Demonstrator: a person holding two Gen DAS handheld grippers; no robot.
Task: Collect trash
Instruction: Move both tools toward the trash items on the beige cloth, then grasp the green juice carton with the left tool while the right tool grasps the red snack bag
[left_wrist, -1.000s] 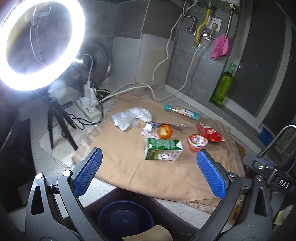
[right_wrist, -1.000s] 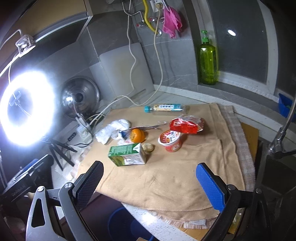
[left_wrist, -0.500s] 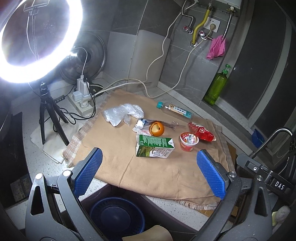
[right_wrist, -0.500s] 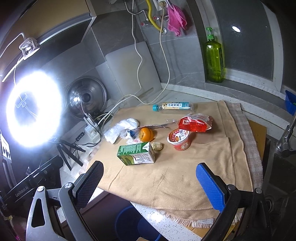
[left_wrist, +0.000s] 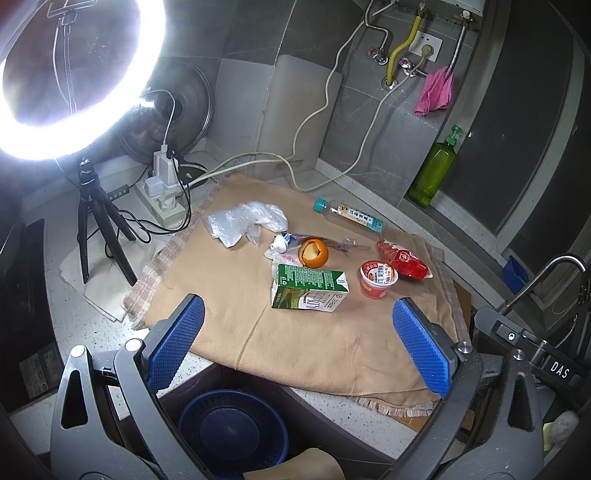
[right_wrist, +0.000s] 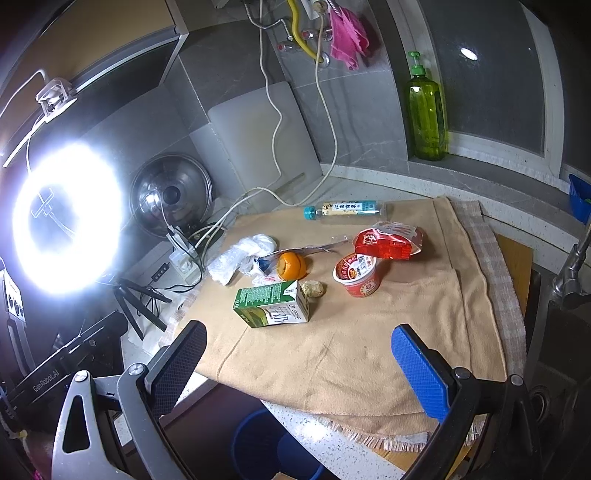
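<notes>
My left gripper (left_wrist: 299, 339) and right gripper (right_wrist: 306, 362) gaping, holding nothing. Carton (left_wrist: 309, 287) hiding small lump (right_wrist: 313, 288) in left view. Bin (left_wrist: 232, 428) showing partly.

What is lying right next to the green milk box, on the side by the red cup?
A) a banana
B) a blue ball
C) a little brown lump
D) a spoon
C: in the right wrist view, a little brown lump sits against the end of the green milk box, between it and the red cup.
</notes>
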